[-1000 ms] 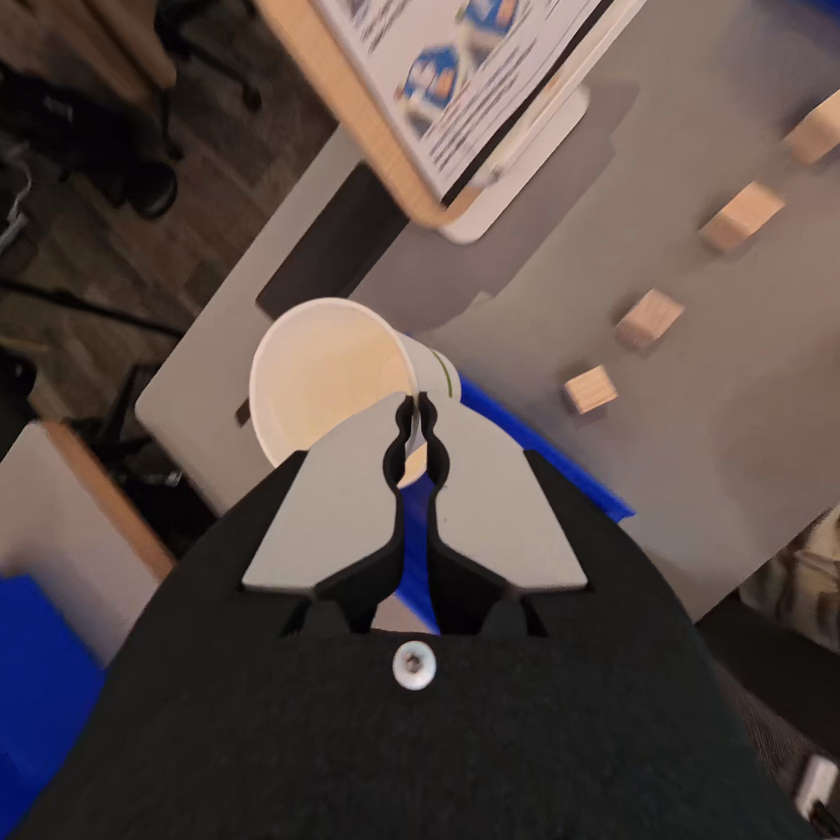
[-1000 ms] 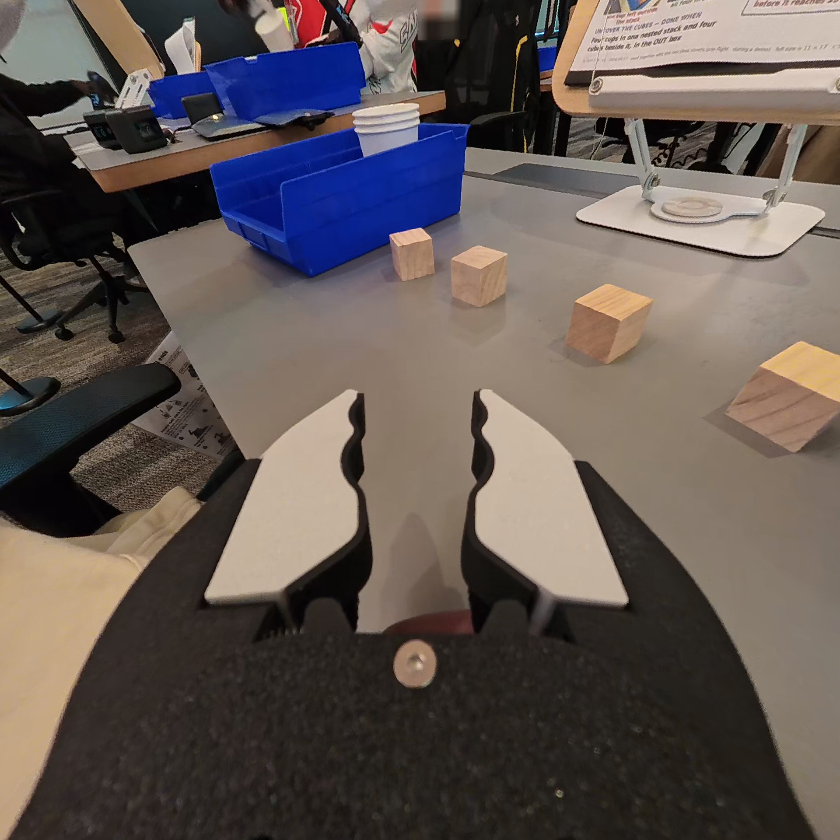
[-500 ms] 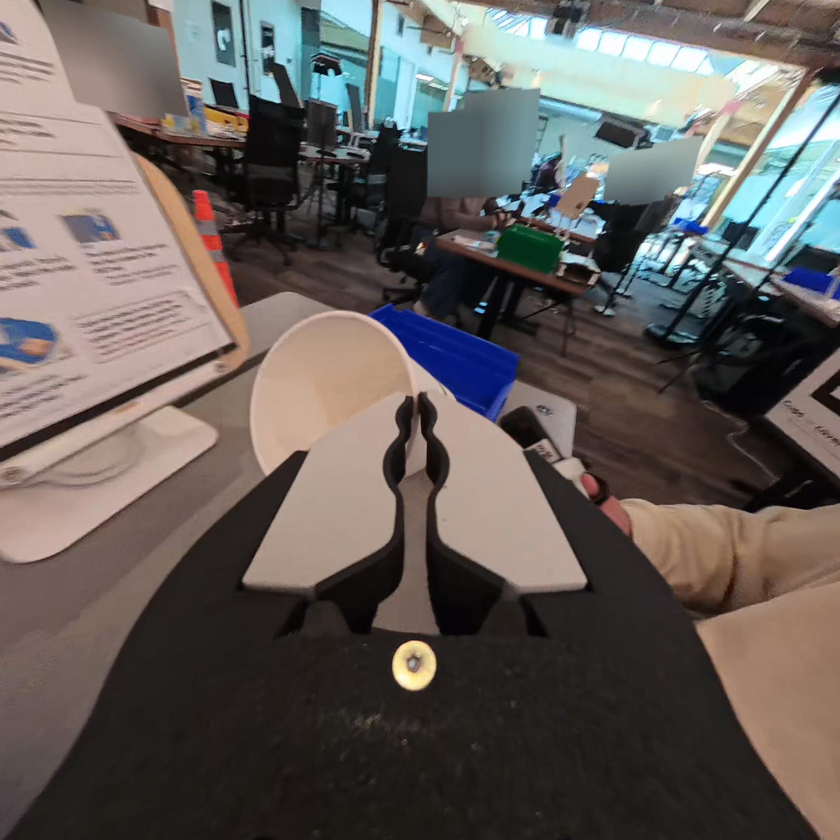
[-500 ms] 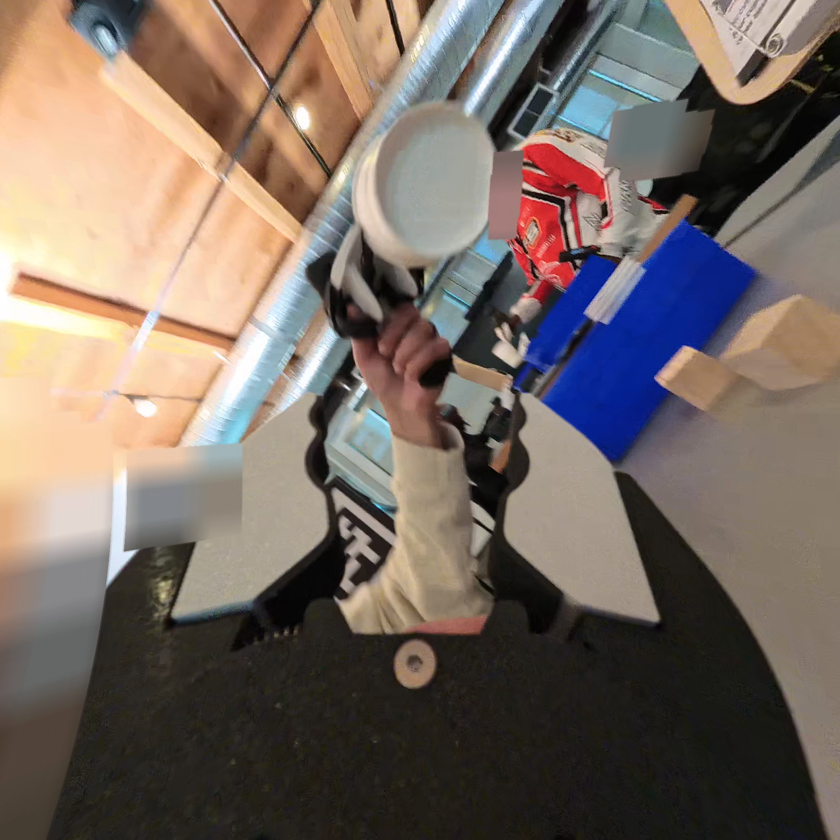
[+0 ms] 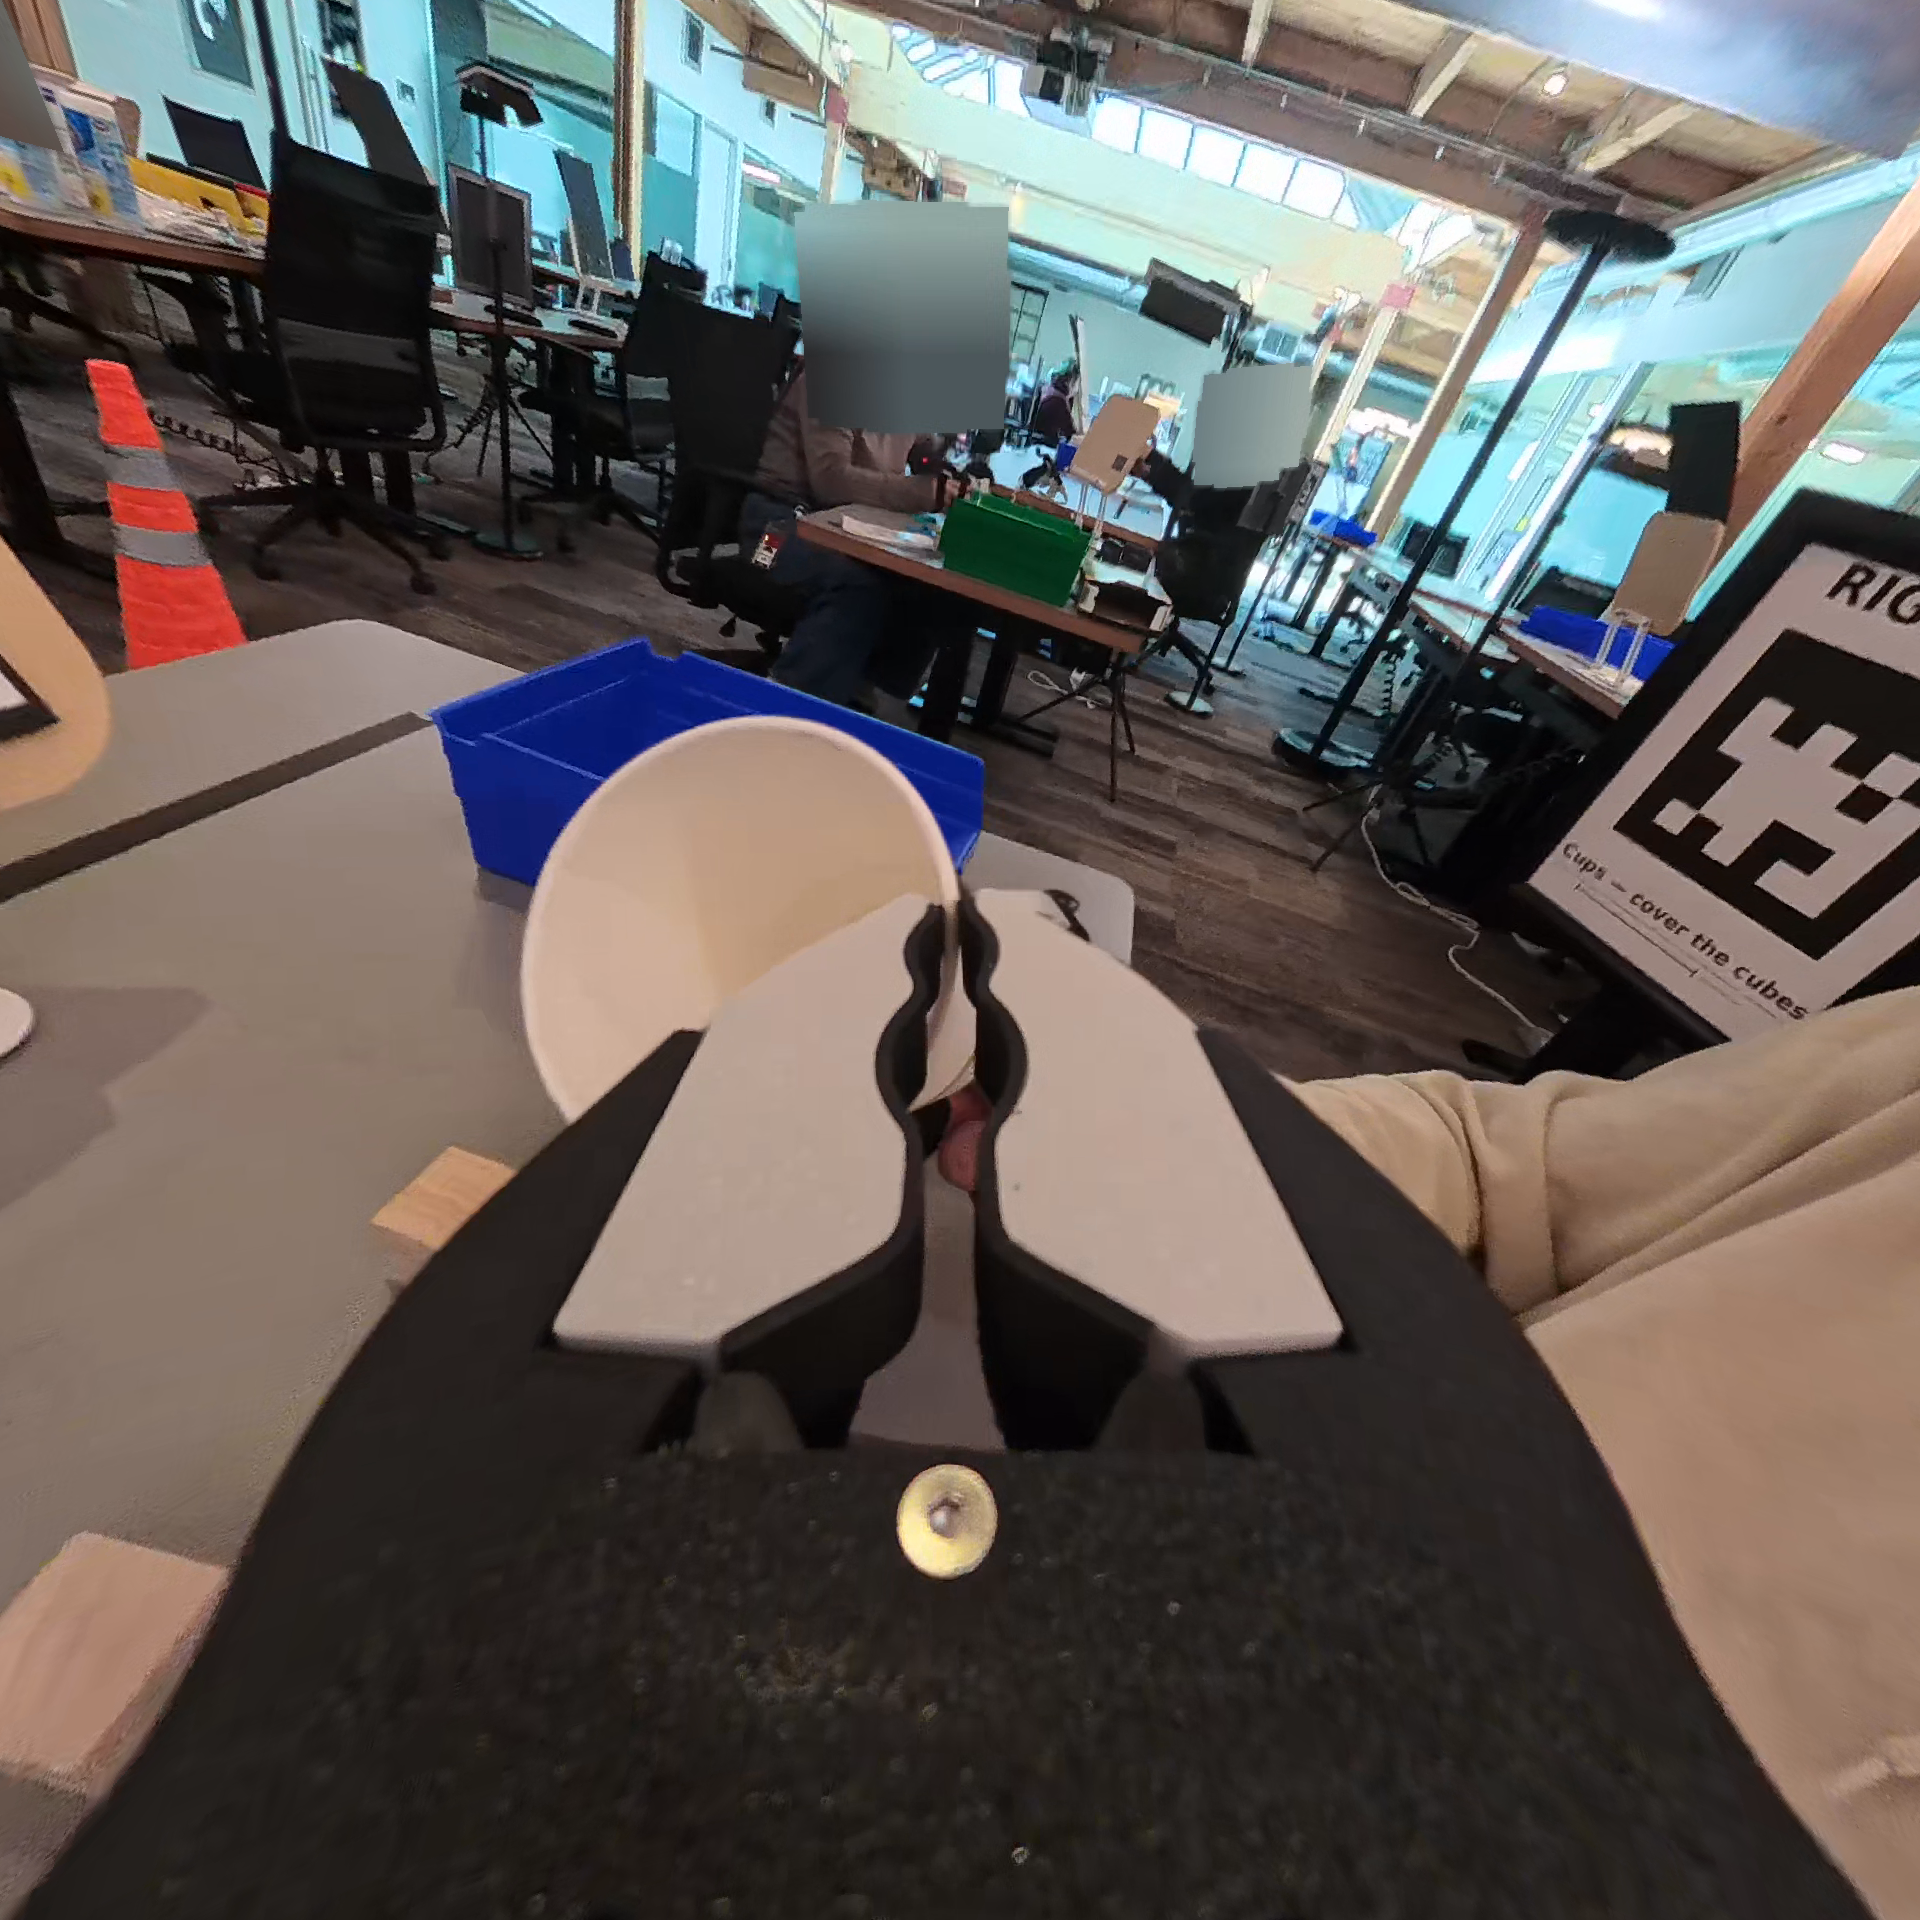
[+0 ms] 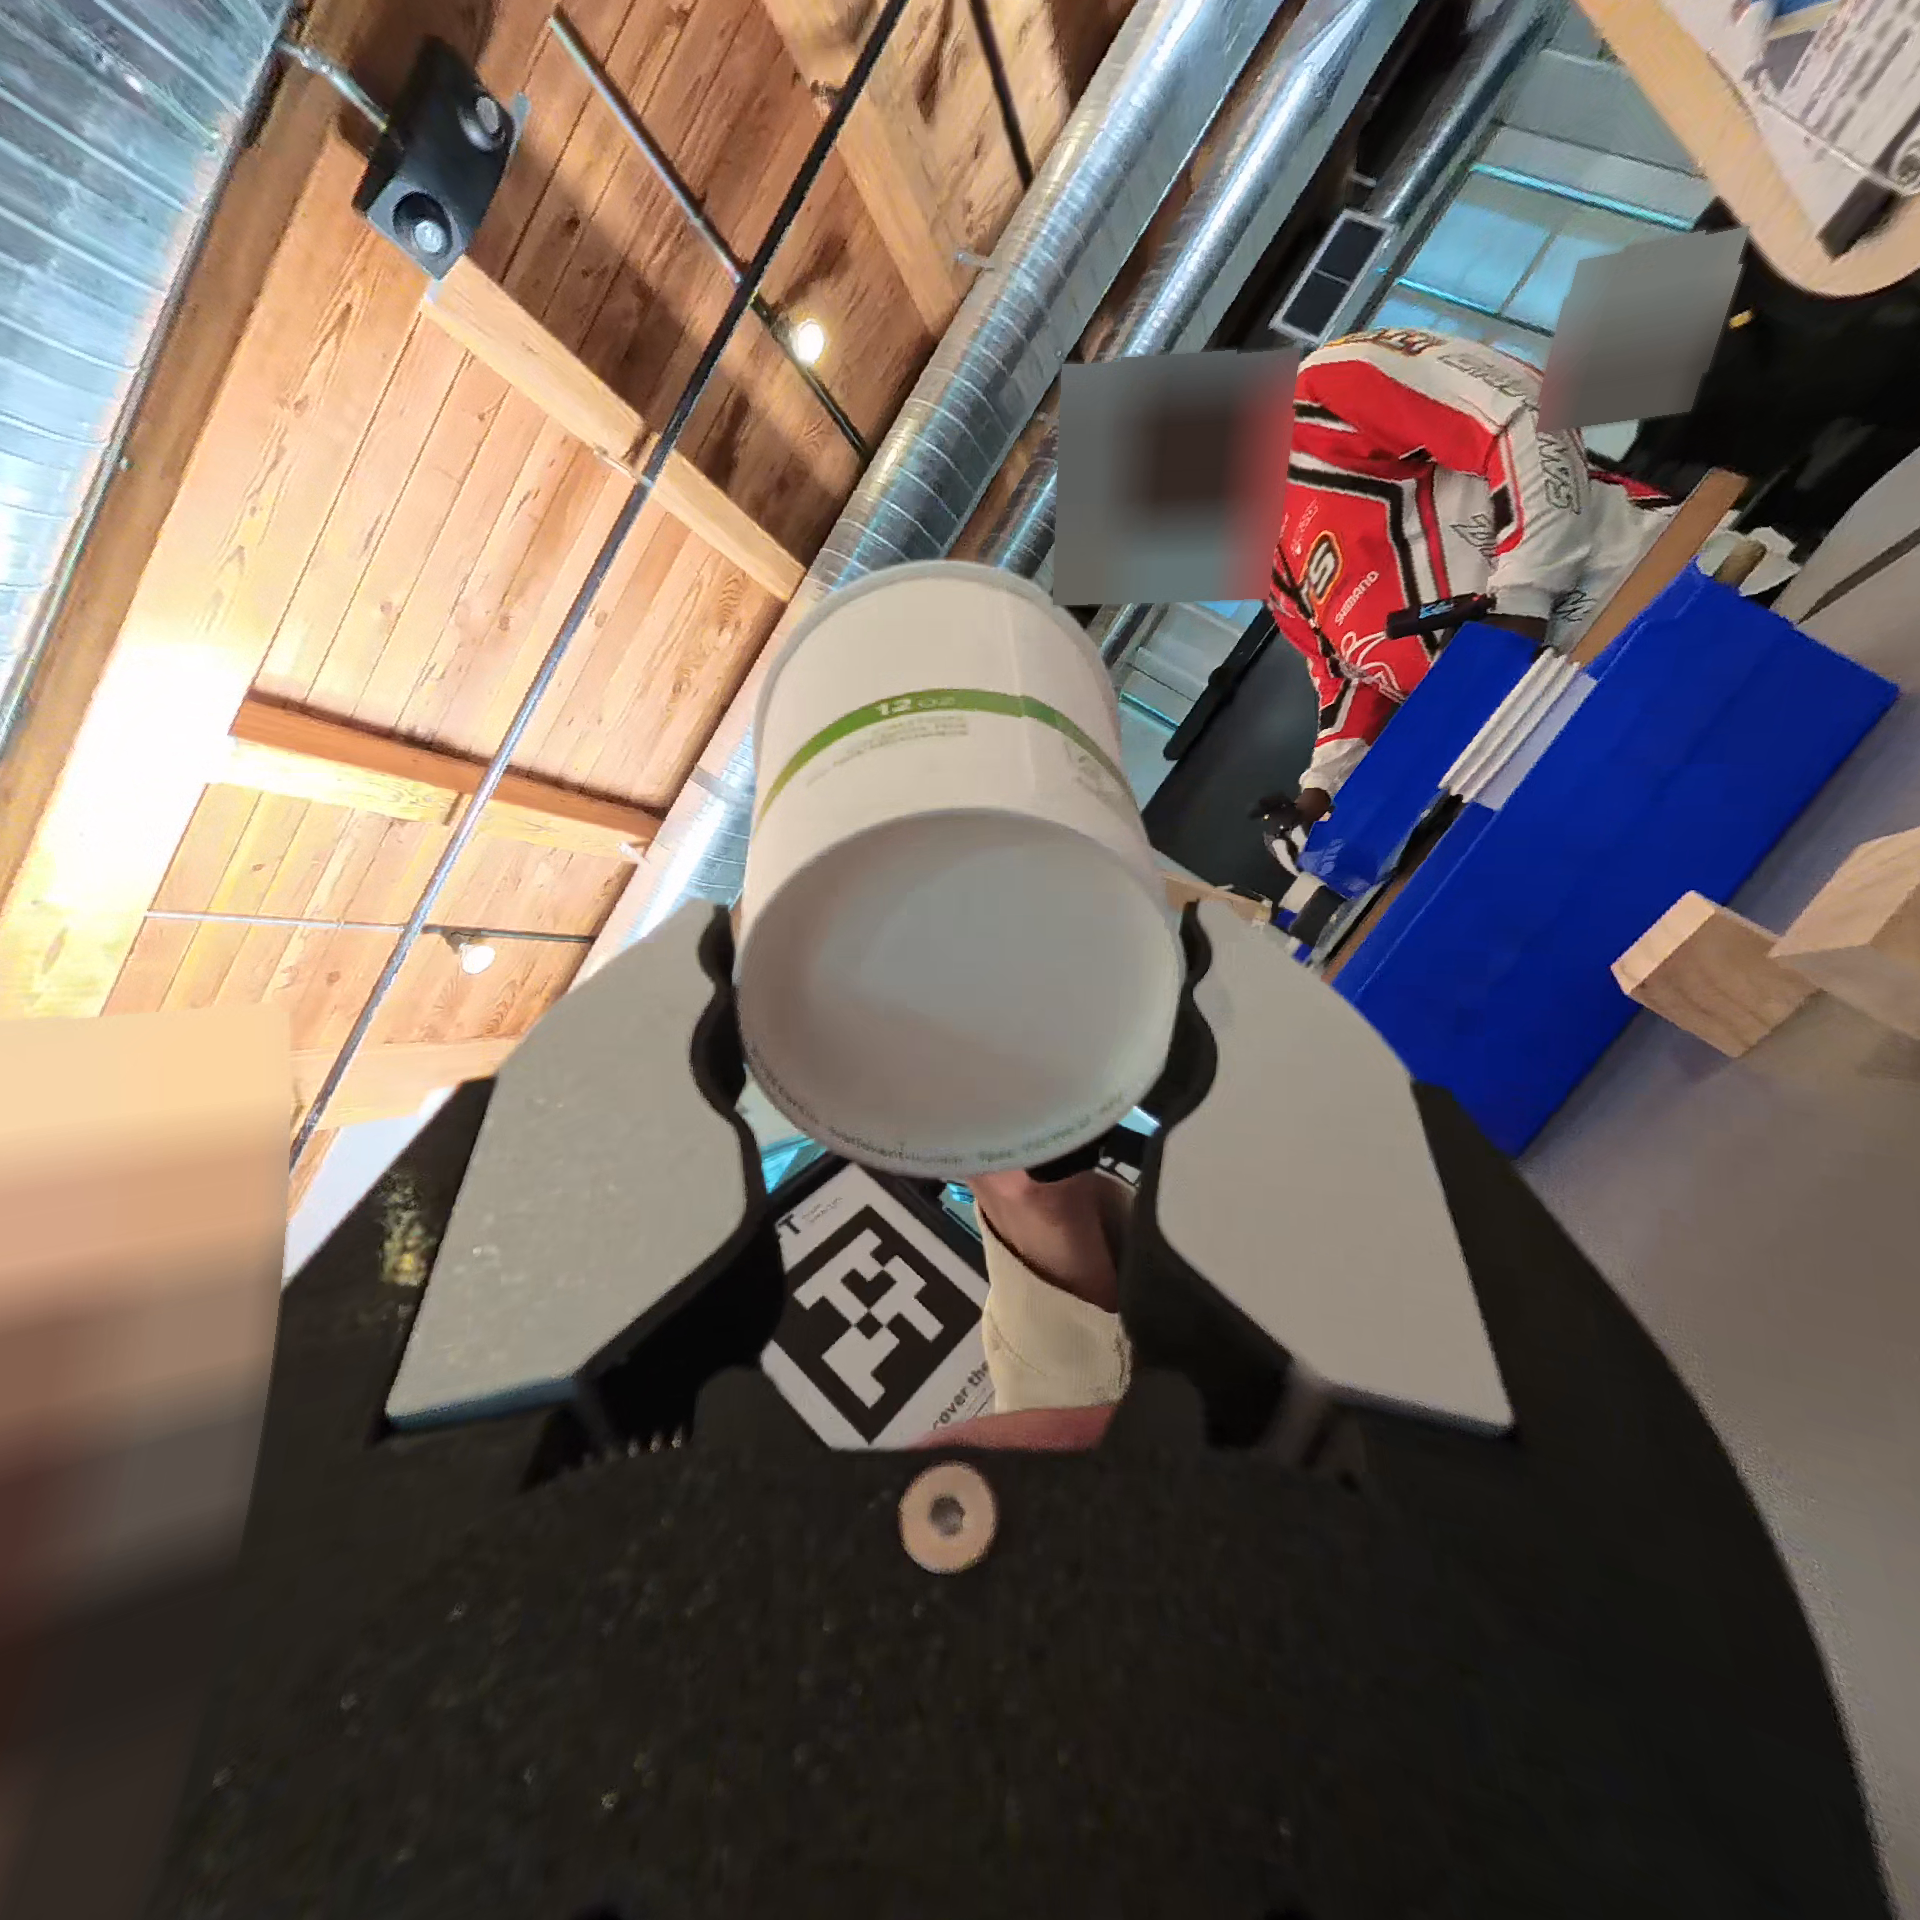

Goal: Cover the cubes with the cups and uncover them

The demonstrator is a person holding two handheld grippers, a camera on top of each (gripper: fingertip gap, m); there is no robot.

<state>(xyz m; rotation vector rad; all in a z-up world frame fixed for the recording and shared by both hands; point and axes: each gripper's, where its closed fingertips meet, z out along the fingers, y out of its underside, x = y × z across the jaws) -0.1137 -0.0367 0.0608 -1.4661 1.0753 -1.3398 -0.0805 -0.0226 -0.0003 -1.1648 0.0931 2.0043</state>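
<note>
White paper cup (image 5: pixel 727 894) with green band, held tipped off the table; wooden cubes (image 5: pixel 442 1205) lie uncovered on the grey table (image 5: pixel 260 1039).

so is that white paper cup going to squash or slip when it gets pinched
The white paper cup is probably light and thin-walled: the left hand-held gripper holds it by its rim alone. A hard squeeze would likely dent it. Its smooth tapered side might slip.

Both views are bright and strongly fisheye, with straight lines bowing toward the edges. In the left wrist view, daylight pours from clerestory windows (image 5: pixel 1226 135) and glazed walls, and soft shadows lie on the worktop (image 5: pixel 208 1039). In the right wrist view, a ceiling lamp (image 6: pixel 808 338) glares, warm flare washes the left edge, and the wooden cubes (image 6: pixel 1745 977) look slightly soft.
</note>
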